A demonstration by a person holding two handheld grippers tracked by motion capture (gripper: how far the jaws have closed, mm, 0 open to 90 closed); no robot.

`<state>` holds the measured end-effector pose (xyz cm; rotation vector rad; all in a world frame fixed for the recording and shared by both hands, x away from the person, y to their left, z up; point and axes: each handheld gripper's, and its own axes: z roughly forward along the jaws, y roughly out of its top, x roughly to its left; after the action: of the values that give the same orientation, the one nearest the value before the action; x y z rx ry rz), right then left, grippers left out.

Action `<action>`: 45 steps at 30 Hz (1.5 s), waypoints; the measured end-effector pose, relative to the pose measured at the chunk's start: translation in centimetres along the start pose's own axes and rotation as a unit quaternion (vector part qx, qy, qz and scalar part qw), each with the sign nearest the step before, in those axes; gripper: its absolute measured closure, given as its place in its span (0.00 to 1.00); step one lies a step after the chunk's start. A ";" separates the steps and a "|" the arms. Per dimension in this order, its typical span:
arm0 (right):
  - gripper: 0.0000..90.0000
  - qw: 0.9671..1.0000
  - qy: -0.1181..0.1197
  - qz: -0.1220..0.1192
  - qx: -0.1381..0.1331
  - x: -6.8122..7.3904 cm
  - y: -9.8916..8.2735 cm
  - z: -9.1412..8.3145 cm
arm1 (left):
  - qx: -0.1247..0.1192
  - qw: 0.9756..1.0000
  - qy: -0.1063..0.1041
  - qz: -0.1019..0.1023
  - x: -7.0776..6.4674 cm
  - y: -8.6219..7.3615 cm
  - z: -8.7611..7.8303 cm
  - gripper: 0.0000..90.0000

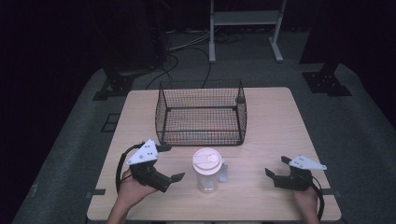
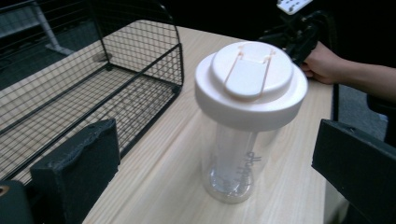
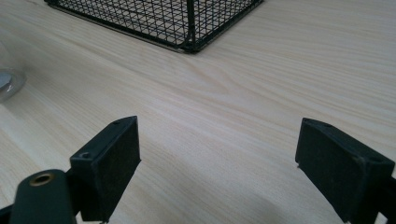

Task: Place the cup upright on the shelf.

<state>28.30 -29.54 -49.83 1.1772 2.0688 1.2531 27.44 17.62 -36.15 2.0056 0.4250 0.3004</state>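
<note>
Both grippers, left [image 1: 169, 162] and right [image 1: 275, 166], sit low, jaws spread, empty. Clear bottle [image 1: 206, 170] upright mid-bench, near basket [image 1: 201, 113]. Likely light, rigid, slick; grip body below lid.

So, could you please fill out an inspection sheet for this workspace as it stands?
Surface: light wooden table, flat, no spills seen.
Job's things: clear bottle with white lid, upright, near the front edge; black wire basket behind it, nothing inside.
Clutter: nothing seen.
Grippers: left gripper open, beside the bottle, not touching; right gripper open, resting apart on the table.
Cables: black cable loops from the left gripper; more lie on the floor behind.
Surroundings: dark room, grey floor, white metal frame behind.
</note>
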 end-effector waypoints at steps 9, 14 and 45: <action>0.14 1.000 0.003 -0.002 -0.001 0.0 0.0 0.0 | 0.020 0.999 -0.020 0.016 -0.8 1.4 1.1 0.00; 0.14 1.000 0.005 -0.001 -0.002 -0.1 0.0 0.0 | 0.029 0.999 -0.028 0.025 -1.1 2.1 1.8 0.00; 0.14 1.000 0.016 -0.004 -0.003 -0.1 0.0 0.0 | 0.115 0.991 -0.061 0.016 -0.7 2.4 6.3 0.00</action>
<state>28.32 -29.65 -49.83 1.1521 2.0899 1.2823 29.63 11.20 -36.87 2.2438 0.3634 0.1519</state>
